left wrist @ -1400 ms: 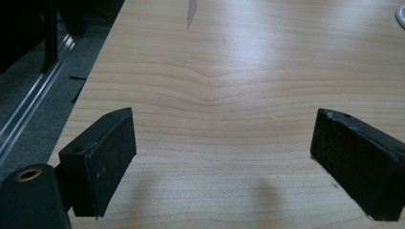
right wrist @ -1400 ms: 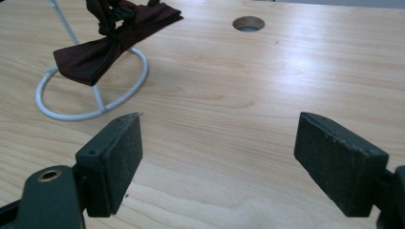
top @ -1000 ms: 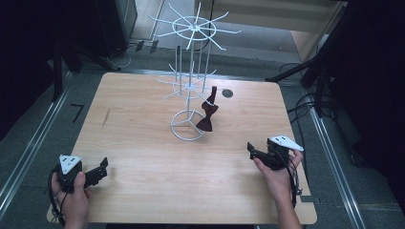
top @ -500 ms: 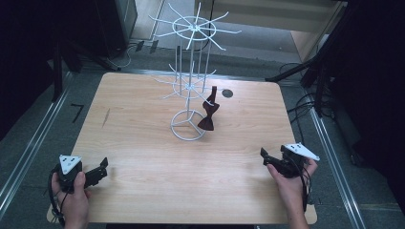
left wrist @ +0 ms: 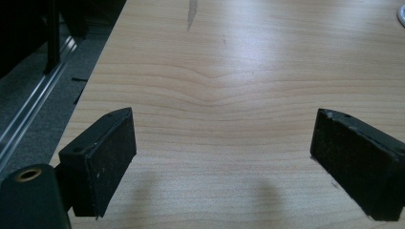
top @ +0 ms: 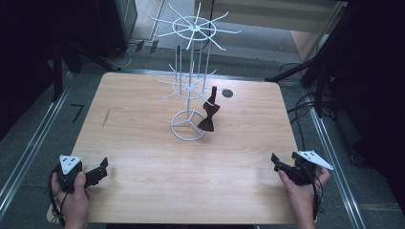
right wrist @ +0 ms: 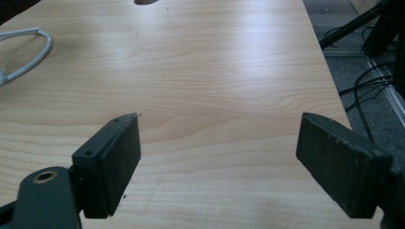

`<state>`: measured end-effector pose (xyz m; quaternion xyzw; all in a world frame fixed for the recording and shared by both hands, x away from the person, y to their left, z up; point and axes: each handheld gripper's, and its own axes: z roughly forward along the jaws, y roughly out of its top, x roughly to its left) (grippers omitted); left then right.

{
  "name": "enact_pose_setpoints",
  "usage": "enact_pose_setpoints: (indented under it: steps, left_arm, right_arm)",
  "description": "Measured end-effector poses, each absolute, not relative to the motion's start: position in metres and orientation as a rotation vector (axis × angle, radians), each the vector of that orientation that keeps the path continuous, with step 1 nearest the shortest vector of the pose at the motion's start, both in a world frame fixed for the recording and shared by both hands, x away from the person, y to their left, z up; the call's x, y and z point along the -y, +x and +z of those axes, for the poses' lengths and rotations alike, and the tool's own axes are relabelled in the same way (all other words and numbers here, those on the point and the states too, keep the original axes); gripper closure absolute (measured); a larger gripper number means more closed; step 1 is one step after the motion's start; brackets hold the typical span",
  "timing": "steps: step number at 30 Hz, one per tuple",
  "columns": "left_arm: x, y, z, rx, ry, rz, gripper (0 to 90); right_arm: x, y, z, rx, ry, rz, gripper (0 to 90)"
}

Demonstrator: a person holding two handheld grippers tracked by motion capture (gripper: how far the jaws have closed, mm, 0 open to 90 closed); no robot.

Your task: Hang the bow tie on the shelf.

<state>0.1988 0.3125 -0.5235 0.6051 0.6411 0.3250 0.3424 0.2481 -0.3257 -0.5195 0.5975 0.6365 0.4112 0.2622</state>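
Both tongs gape; dark-red bow tie hangs on white wire rack.

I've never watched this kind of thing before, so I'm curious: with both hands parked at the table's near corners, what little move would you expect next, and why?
Probably the right gripper reaches forward toward the dark bow tie hanging on the white wire rack. Both grippers are open and hold nothing, the left gripper sits farther away, and the bow tie hangs on the rack's right side.

Smooth pale wood-grain table, white wire rack, matt dark cloth bow tie.
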Motion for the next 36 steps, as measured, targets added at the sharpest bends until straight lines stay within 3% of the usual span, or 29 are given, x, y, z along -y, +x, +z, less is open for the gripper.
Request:
enact_pose_setpoints:
  steps: [17, 36]
  left_arm:
    - [-0.312, 0.199, -0.524, -1.665, 1.576, 0.844, 9.0]
    - [-0.312, 0.199, -0.524, -1.669, 1.579, 0.845, 9.0]
  right_arm:
    - [0.355, 0.219, -0.532, -1.672, 1.674, 1.127, 9.1]
    - [0.372, 0.192, -0.552, -1.589, 1.748, 1.117, 12.9]
